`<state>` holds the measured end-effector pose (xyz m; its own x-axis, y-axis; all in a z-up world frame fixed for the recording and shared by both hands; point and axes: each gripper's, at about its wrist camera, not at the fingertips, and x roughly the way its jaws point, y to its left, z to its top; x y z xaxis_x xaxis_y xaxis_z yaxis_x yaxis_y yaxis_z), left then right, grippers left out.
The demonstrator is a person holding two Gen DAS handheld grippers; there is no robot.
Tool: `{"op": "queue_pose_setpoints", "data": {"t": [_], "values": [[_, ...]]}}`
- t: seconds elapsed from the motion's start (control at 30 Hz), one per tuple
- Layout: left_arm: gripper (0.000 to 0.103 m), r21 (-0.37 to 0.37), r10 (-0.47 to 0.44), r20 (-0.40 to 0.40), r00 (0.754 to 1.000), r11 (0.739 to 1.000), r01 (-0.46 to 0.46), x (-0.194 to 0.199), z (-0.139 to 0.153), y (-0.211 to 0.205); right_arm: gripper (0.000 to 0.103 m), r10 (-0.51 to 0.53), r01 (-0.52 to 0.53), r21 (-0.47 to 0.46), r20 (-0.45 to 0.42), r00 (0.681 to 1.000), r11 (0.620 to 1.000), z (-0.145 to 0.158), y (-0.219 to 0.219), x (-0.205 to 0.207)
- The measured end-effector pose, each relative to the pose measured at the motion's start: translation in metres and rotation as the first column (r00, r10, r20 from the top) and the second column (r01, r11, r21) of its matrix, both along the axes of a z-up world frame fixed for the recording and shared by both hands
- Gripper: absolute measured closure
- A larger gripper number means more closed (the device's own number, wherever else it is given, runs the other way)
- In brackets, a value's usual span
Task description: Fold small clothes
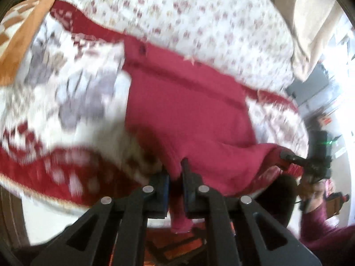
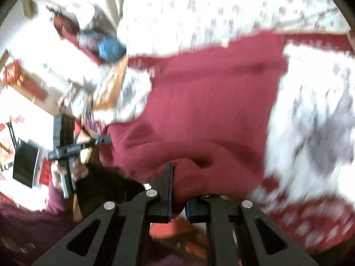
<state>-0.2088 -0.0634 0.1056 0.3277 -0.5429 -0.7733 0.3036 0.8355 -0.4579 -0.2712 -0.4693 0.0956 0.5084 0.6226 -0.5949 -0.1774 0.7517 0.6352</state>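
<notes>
I have a red knitted garment (image 1: 186, 102) pinched at its near edge by both tools, one corner each, so that the hem comes up evenly and I can carry it over in a single fold. My left tool (image 1: 176, 177) is clamped shut on a fold of the red cloth, which bunches between the pads and hangs down below them. My right tool (image 2: 177, 184) is likewise closed on the cloth at the other near corner; from the left wrist view I can see it (image 1: 286, 157) biting the red edge off to the side, and my hand (image 1: 310, 186) behind it. The rest of the garment lies spread on the bed (image 1: 210, 22), over a patterned white and red blanket (image 1: 66, 88), its far edge resting there while the near edge sags between the two grips. Holding both corners apart keeps the cloth taut enough not to crumple, I judge. Both views are badly blurred, so finer detail of the knit is lost.
</notes>
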Motion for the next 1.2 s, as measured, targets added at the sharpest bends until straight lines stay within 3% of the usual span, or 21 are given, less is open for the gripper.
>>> {"op": "queue_pose_setpoints", "data": {"t": [0.1, 0.27, 0.43, 0.57, 0.6, 0.63, 0.67, 0.7, 0.73, 0.77, 0.83, 0.93, 1.03, 1.13, 1.2], "values": [[0.094, 0.000, 0.021, 0.059, 0.998, 1.000, -0.021, 0.036, 0.020, -0.014, 0.094, -0.080, 0.079, 0.018, 0.066, 0.995, 0.997, 0.018, -0.018, 0.033], [0.094, -0.031, 0.077, 0.080, 0.994, 0.997, -0.074, 0.106, 0.033, -0.038, 0.094, -0.139, 0.141, -0.019, 0.082, 0.987, 0.990, 0.027, -0.031, 0.095], [0.094, -0.054, 0.166, 0.015, 0.986, 0.985, -0.165, 0.175, 0.006, -0.050, 0.094, -0.191, 0.192, -0.038, 0.037, 0.981, 0.981, 0.013, -0.052, 0.161], [0.092, -0.062, 0.215, -0.037, 0.976, 0.974, -0.217, 0.213, -0.025, -0.052, 0.093, -0.228, 0.225, -0.075, -0.022, 0.974, 0.971, -0.019, -0.061, 0.217], [0.092, -0.054, 0.235, -0.053, 0.971, 0.970, -0.238, 0.221, -0.033, -0.050, 0.092, -0.242, 0.238, -0.076, -0.047, 0.969, 0.968, -0.032, -0.064, 0.230], [0.092, -0.055, 0.252, -0.079, 0.964, 0.965, -0.257, 0.229, -0.041, -0.047, 0.084, -0.248, 0.242, -0.085, -0.071, 0.966, 0.967, -0.040, -0.066, 0.239], [0.087, -0.065, 0.256, -0.095, 0.962, 0.963, -0.262, 0.233, -0.044, -0.046, 0.073, -0.263, 0.253, -0.106, -0.099, 0.960, 0.962, -0.047, -0.067, 0.246], [0.074, -0.087, 0.252, -0.110, 0.962, 0.961, -0.261, 0.236, -0.046, -0.043, 0.053, -0.281, 0.269, -0.112, -0.113, 0.953, 0.957, -0.051, -0.071, 0.248], [0.064, -0.112, 0.246, -0.112, 0.963, 0.960, -0.258, 0.238, -0.044, -0.041, 0.050, -0.289, 0.282, -0.075, -0.103, 0.952, 0.956, -0.050, -0.076, 0.245], [0.035, -0.122, 0.256, -0.096, 0.962, 0.956, -0.266, 0.237, -0.039, -0.038, 0.049, -0.295, 0.293, -0.036, -0.082, 0.952, 0.956, -0.047, -0.081, 0.239], [0.021, -0.118, 0.329, -0.023, 0.944, 0.937, -0.330, 0.231, -0.025, -0.028, 0.044, -0.336, 0.335, -0.036, -0.015, 0.942, 0.941, -0.031, -0.091, 0.222], [0.021, -0.104, 0.346, 0.014, 0.938, 0.934, -0.342, 0.227, -0.015, -0.024, 0.045, -0.243, 0.246, -0.058, 0.050, 0.969, 0.967, -0.017, -0.076, 0.206], [0.021, -0.040, 0.345, 0.026, 0.938, 0.938, -0.344, 0.225, -0.020, -0.030, 0.048, -0.141, 0.146, -0.212, 0.039, 0.989, 0.966, -0.021, -0.041, 0.215], [0.021, 0.023, 0.335, 0.003, 0.942, 0.942, -0.335, 0.230, -0.032, -0.037, 0.051, -0.175, 0.172, -0.300, 0.015, 0.984, 0.938, -0.041, -0.028, 0.250], [0.021, 0.085, 0.345, -0.010, 0.938, 0.935, -0.343, 0.230, -0.042, -0.038, 0.051, -0.270, 0.243, -0.403, -0.010, 0.963, 0.882, -0.064, -0.032, 0.282]]}}
